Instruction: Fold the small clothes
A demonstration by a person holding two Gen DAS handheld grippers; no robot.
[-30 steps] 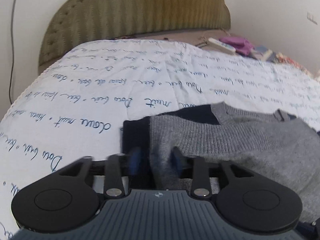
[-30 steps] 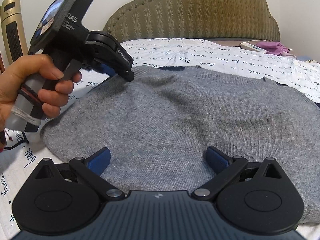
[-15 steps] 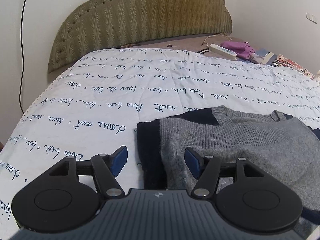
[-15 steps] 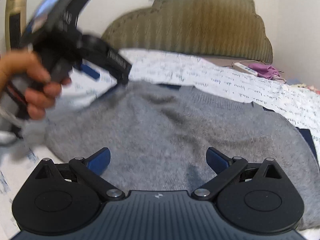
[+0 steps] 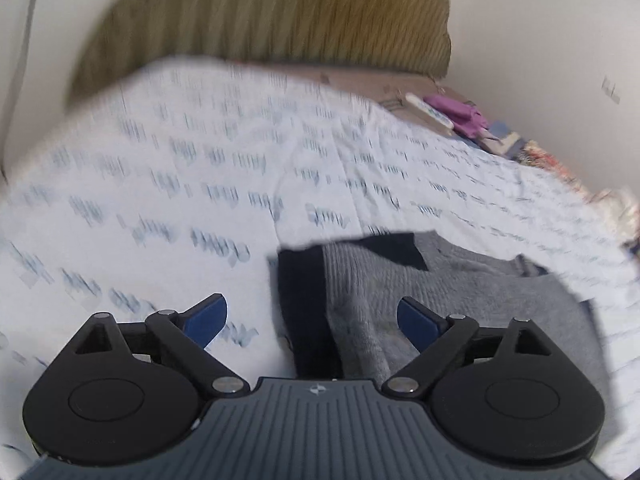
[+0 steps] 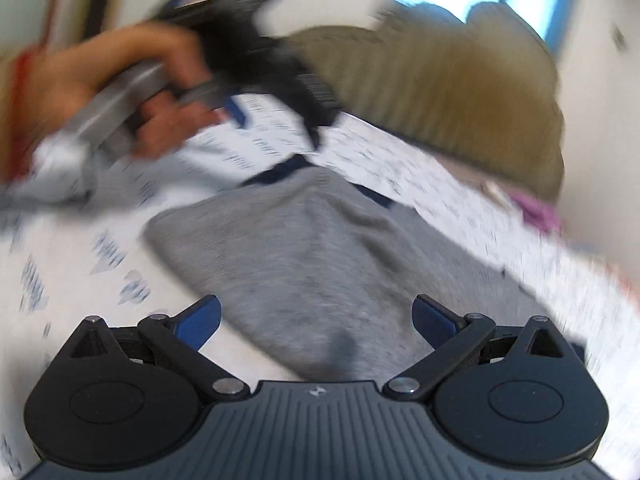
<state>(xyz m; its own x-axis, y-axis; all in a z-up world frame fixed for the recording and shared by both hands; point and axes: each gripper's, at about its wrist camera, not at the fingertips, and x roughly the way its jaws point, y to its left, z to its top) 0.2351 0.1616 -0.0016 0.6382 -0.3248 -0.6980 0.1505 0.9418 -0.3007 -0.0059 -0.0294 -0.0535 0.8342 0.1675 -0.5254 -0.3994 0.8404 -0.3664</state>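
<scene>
Two spread tools: left hand-held gripper (image 5: 308, 320), jaws opening and pinching nothing, and right hand-held gripper (image 6: 316, 322) hover above the folded grey sweater (image 6: 304, 248) lying ahead on the bed (image 5: 180, 184), apparently releasing it.

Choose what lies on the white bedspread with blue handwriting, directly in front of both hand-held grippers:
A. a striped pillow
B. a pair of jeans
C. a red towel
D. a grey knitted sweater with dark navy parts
D: the grey knitted sweater with dark navy parts lies flat on the white bedspread, seen in both wrist views.

1 grey sweater (image 5: 460, 292), 2 grippers, 1 bedspread (image 5: 200, 168).
</scene>
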